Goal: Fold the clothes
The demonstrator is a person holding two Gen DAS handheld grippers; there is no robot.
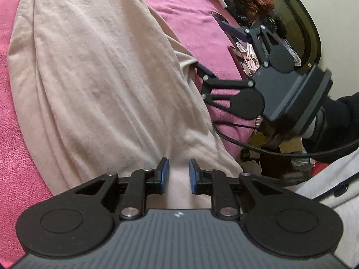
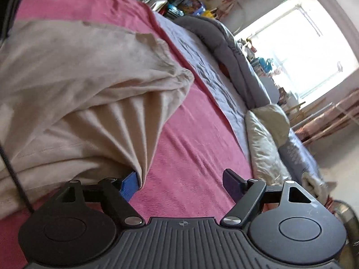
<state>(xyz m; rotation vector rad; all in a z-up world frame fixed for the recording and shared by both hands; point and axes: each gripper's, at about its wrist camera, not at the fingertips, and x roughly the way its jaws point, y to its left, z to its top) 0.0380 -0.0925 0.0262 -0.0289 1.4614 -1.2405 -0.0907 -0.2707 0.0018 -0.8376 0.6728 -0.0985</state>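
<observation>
A pale beige garment (image 1: 94, 71) lies spread and wrinkled on the pink bed cover (image 1: 188, 15). My left gripper (image 1: 179, 174) hovers over the garment's near edge with its blue-padded jaws a little apart and nothing between them. My right gripper (image 2: 182, 185) is wide open; in the left wrist view it (image 1: 208, 51) reaches in from the right, one finger tucked at the garment's right edge. In the right wrist view the garment (image 2: 74, 85) is bunched into folds, and its edge drapes over the left blue pad (image 2: 128, 187). The right finger is over bare pink cover (image 2: 197, 139).
A grey duvet (image 2: 226, 51) and a cream pillow (image 2: 267, 141) lie along the far side of the bed. Clutter and a dark curved frame (image 1: 298, 15) stand beyond the bed's right edge. A black cable (image 1: 258, 145) trails from the right gripper. A bright window (image 2: 303, 51) is behind.
</observation>
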